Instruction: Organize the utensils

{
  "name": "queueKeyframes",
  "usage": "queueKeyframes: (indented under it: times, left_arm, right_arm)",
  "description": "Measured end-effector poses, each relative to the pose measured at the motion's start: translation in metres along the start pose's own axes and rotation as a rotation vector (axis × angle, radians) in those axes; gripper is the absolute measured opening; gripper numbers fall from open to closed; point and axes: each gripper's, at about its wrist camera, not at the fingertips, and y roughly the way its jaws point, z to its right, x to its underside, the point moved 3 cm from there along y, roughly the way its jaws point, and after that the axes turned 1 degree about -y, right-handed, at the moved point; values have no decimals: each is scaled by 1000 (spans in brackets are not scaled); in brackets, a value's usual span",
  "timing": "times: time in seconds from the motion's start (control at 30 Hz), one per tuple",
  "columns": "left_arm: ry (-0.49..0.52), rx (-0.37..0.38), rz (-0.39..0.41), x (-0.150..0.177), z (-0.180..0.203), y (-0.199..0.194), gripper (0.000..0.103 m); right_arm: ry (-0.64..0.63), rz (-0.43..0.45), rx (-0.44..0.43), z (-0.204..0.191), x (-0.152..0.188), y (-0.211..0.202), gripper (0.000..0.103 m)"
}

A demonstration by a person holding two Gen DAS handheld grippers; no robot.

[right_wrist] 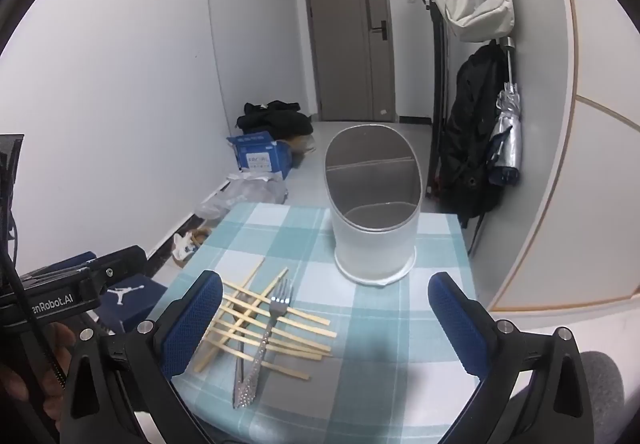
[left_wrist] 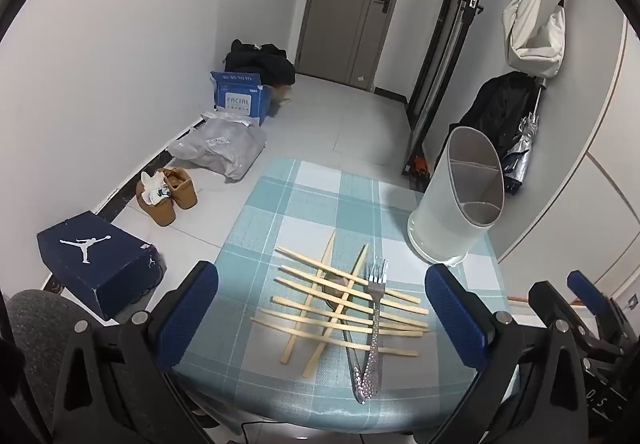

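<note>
Checked cloth covers the worktop (left_wrist: 280, 212), and behind it I see a hallway with a grey door (right_wrist: 348, 32).

Both of my tools are wide open and hold nothing. Between the two blue fingers of my left hand-held gripper (left_wrist: 320, 318) lies the messy pile: many wooden chopsticks (left_wrist: 320, 296) crossing each other, with a shiny fork (left_wrist: 374, 308) on top and what looks like a spoon (left_wrist: 334, 286) under them. The pile sits just ahead of that tool.

My right hand-held gripper (right_wrist: 324, 324) tilts down at the cloth. The pile is by its left finger, and the white utensil holder (right_wrist: 374, 240) stands straight ahead of it, past the pile. The holder has a wall inside that splits it into two parts. Both parts look empty.

So I think nothing is sorted yet. Every chopstick, the fork and the spoon must go into the holder.
</note>
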Motion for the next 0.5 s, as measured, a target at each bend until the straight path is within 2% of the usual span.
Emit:
queueKeyframes:
  times: [0.5]
  left_arm:
    - [-13, 0, -18, 3, -4, 5, 102]
  right_arm:
    - [-26, 18, -63, -3, -1, -1, 103]
